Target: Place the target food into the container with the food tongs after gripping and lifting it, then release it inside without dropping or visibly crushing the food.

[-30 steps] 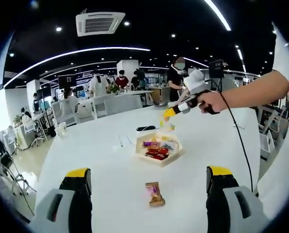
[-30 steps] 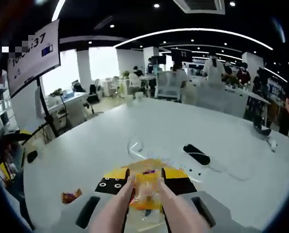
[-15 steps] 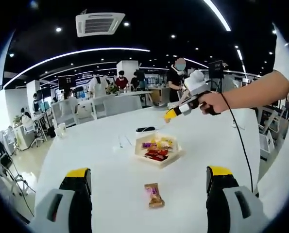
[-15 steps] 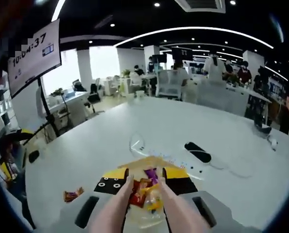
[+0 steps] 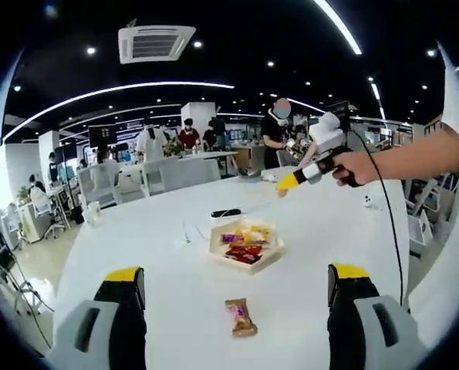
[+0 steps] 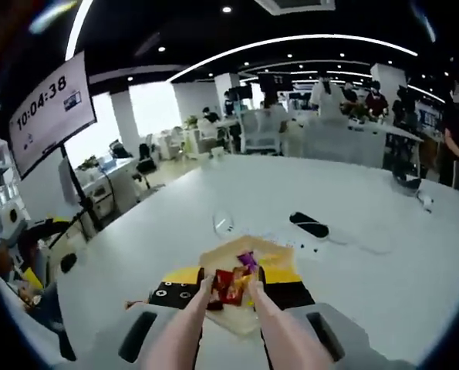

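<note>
Two yellow-tipped jaws of the left gripper (image 5: 237, 297) stand wide apart with nothing between them, low over the white table (image 5: 136, 239). Just ahead of the gap, on the table, lies a wrapped snack (image 5: 241, 317). Farther ahead sits the tray (image 5: 247, 246), a shallow pale container with red, purple and yellow packets inside. Beyond the tray lie a black remote (image 5: 225, 213) and some clear plastic. Up and to the right, a hand (image 5: 358, 166) holds the right gripper (image 5: 288, 182) above the table, past the tray's far side.

From the right gripper view, the right gripper (image 6: 234, 287) carries the tongs (image 6: 231, 320), whose two pale arms run forward from the bottom (they converge toward their ends). Whether its own jaws are parted I cannot tell. The tong tips are slightly apart, empty, right over the packets (image 6: 234, 282) in the tray (image 6: 271, 253). Left of the tongs the snack (image 6: 137, 303) shows at the table's near edge.
</note>
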